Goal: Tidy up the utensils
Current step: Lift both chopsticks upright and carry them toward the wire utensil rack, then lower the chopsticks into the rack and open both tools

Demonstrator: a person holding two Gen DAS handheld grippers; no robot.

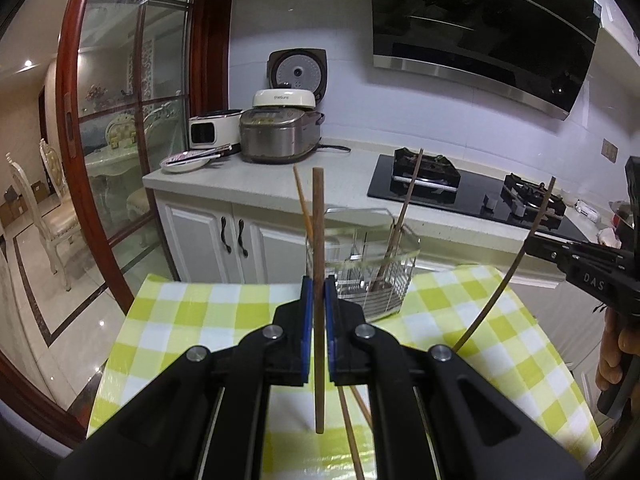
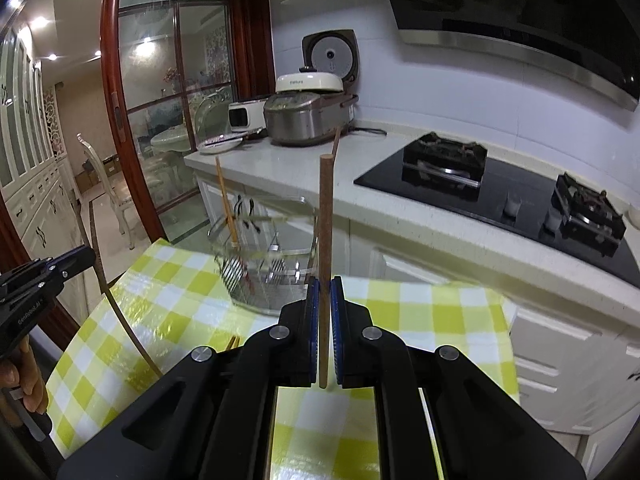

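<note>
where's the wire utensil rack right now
The metal wire utensil rack stands on the green-and-white checked tablecloth at the table's far edge, just beyond both gripper tips, already holding upright chopsticks, with the white kitchen counter behind it.

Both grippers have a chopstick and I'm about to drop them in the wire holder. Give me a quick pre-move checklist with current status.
1. Left gripper shut on brown chopstick: ok.
2. Right gripper shut on its chopstick: ok.
3. Both sticks roughly upright in the jaws: ok.
4. Wire holder upright on the checked tablecloth: ok.
5. Room in the holder, a few chopsticks already inside: ok.
6. Loose chopsticks left on the cloth, count: cannot tell.
</note>
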